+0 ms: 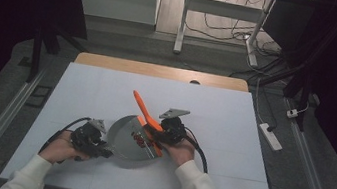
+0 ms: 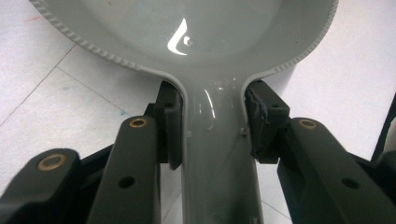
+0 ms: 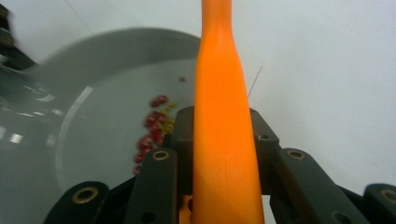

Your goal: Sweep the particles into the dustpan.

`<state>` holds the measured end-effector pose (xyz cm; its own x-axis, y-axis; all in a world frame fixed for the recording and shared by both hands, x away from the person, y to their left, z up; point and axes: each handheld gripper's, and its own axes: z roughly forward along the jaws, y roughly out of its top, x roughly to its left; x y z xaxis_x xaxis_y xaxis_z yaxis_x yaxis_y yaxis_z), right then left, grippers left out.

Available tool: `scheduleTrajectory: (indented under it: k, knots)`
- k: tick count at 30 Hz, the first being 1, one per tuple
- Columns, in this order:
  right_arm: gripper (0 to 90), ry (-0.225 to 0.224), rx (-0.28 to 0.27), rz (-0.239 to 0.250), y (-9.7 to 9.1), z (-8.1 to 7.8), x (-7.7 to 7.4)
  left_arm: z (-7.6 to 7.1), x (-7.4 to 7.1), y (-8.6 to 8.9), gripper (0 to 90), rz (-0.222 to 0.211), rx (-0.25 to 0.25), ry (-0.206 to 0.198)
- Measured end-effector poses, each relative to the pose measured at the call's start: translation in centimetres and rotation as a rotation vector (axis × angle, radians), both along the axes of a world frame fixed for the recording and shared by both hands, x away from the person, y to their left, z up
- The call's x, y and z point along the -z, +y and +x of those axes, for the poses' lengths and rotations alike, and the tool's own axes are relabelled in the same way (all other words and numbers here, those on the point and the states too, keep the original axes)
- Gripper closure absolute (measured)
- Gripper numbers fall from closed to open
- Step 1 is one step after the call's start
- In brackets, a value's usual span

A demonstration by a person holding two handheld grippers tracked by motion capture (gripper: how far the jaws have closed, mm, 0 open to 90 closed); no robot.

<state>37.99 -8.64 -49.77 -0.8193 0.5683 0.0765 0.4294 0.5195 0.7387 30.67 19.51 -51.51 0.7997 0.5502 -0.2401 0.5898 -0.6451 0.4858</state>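
The grey pan (image 1: pixel 130 142) sits on the white table (image 1: pixel 91 93), its handle (image 2: pixel 212 154) running between the left gripper (image 2: pixel 212 123) jaws – clamped from both sides. The right gripper (image 3: pixel 223 135) is closed on the orange spatula (image 3: pixel 223 116) – its handle held over the pan's rim, beside the red bits (image 3: pixel 152 128).

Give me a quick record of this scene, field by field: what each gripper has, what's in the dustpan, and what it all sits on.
Left gripper: shut on the handle of the grey dustpan
Right gripper: shut on the orange brush handle
Brush position: at the dustpan's right edge, handle angled up and away
Dustpan contents: small red and yellowish bits
Surface: white table cover
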Motion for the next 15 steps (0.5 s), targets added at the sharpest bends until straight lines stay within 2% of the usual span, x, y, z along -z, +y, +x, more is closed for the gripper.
scheduleTrajectory:
  k: [3, 5, 7, 9, 10, 15]
  knots:
    - [70.2, 0.013, -0.033, 0.017, 0.6, -0.4, -0.2, 0.0, 0.0, 0.0, 61.8, 0.0, 0.0, 0.0]
    - [70.2, 0.028, -0.083, 0.05, 1.0, -0.7, -0.4, 0.0, 0.0, 0.0, 61.8, 0.0, 0.0, 0.0]
    - [70.3, 0.013, -0.097, 0.07, 1.1, -0.9, -0.9, 0.0, 0.0, 0.0, 61.8, 0.0, 0.0, 0.0]
    - [70.2, -0.022, -0.056, 0.088, 0.3, -0.8, -1.7, 0.0, 0.0, 0.0, 61.9, 0.001, 0.0, 0.0]
    - [70.2, -0.022, -0.056, 0.088, 0.3, -0.8, -1.7, 0.0, 0.0, 0.0, 61.9, 0.001, 0.001, -0.001]
    - [70.2, -0.05, 0.025, 0.066, -1.7, -0.1, -2.2, 0.0, 0.0, 0.0, 61.9, 0.0, 0.001, 0.0]
